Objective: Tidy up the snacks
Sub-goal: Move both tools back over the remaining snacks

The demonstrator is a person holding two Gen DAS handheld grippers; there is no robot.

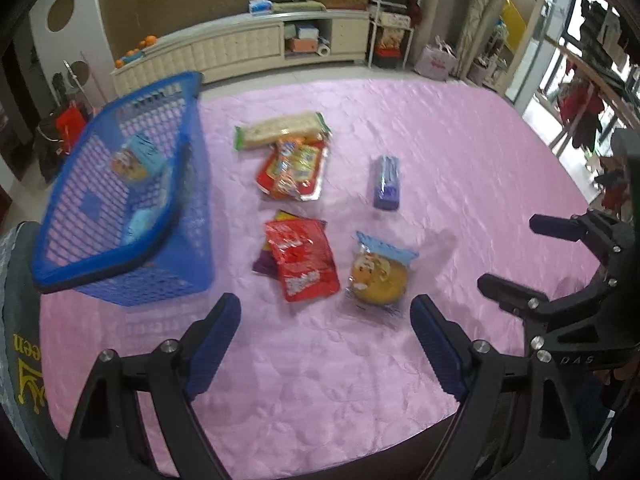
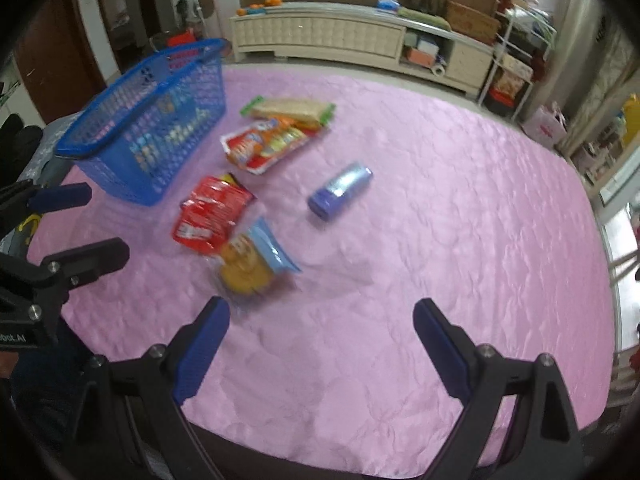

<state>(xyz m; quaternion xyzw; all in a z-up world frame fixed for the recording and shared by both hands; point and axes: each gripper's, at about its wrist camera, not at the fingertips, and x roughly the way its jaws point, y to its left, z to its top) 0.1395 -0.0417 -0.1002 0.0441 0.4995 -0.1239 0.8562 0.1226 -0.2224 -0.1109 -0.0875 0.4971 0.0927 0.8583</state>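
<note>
Left wrist view: left tool (image 1: 325, 312) hangs over the near edge of the pink worktop (image 1: 460, 152), fingers spread wide apart, nothing btwn them. Blue basket (image 1: 188, 240) sits at the left w/ a couple of light-blue packets already inside. Just right of it lie a red snack bag (image 1: 304, 260) on top of a purple one, and a clear cookie pack (image 1: 378, 274) w/ a blue top strip, nearest the tool. Further back: a red-orange snack packet (image 1: 294, 170) overlapped by a green-ended cracker pack (image 1: 282, 130). A purple-blue tube pack (image 1: 386, 182) lies apart to the right. Right tool (image 1: 505, 256) shows at the right edge, also spread, empty.

Right wrist view: right tool (image 2: 322, 314) hovers low over bare cloth, fingers wide apart, holding nothing. Cookie pack (image 2: 248, 266) is just ahead-left of it, touching the red snack bag (image 2: 210, 210). Tube pack (image 2: 340, 192) lies by itself mid-worktop. Cracker pack (image 2: 288, 110) and red-orange packet (image 2: 262, 144) sit beside the basket (image 2: 152, 120). Left tool (image 2: 86, 224) pokes in from the left, spread, empty. Picture is a bit blurred.
</note>
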